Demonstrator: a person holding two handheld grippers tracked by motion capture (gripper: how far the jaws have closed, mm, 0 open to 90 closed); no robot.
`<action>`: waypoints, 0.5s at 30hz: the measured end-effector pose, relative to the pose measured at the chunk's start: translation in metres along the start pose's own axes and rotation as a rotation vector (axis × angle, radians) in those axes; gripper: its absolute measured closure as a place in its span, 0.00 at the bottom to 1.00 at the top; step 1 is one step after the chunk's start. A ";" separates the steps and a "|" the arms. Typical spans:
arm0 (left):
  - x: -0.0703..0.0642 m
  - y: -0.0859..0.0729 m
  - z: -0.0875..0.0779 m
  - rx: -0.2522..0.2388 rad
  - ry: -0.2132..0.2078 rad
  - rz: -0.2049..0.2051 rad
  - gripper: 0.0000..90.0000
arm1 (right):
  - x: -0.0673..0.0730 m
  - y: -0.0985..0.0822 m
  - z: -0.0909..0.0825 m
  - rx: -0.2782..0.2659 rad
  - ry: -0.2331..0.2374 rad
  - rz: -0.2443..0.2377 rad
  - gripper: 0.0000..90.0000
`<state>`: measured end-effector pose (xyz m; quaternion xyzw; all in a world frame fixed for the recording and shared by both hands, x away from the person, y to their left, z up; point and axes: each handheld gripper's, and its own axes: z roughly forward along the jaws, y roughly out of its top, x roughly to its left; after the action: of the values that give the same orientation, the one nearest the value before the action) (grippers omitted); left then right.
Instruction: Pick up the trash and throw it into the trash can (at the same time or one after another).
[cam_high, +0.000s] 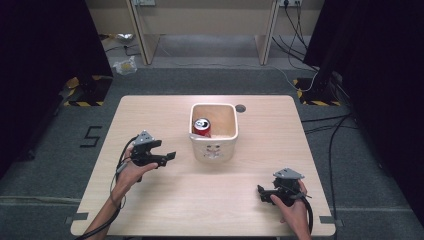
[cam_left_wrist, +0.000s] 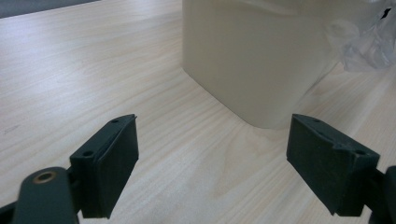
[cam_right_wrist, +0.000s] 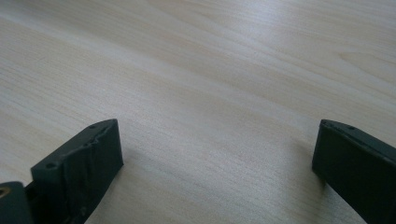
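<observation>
A red drink can (cam_high: 202, 127) stands upright inside a cream square bin (cam_high: 214, 149) in the middle of the wooden table (cam_high: 150, 120). My left gripper (cam_high: 169, 157) is open, held a little to the left of the bin and pointing at it. The bin's pale wall (cam_left_wrist: 252, 60) rises just beyond the two spread jaws of that left gripper (cam_left_wrist: 212, 156), with nothing between them. My right gripper (cam_high: 261, 192) is open near the table's front right and points left. Bare wood lies between the wide jaws of the right gripper (cam_right_wrist: 217, 163).
A round cable hole (cam_high: 240, 108) sits in the table just behind the bin's right corner. Crumpled clear plastic (cam_left_wrist: 369, 42) shows past the bin in the left gripper view. Cables (cam_high: 325, 125) run over the grey floor at the right. Desk legs (cam_high: 142, 35) stand at the back.
</observation>
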<state>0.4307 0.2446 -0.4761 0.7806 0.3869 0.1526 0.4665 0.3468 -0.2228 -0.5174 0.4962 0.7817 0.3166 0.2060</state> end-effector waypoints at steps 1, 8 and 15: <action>-0.001 -0.002 0.000 0.003 0.001 0.002 0.18 | 0.000 0.000 0.000 0.000 0.000 0.000 0.02; -0.004 -0.013 0.002 0.022 0.000 0.010 0.18 | 0.000 0.000 0.000 0.000 0.000 0.000 0.02; -0.006 -0.020 0.003 0.034 -0.004 0.012 0.18 | 0.000 0.000 0.000 0.000 0.000 0.000 0.02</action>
<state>0.4192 0.2439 -0.4938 0.7911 0.3840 0.1470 0.4529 0.3468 -0.2228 -0.5174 0.4962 0.7817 0.3166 0.2061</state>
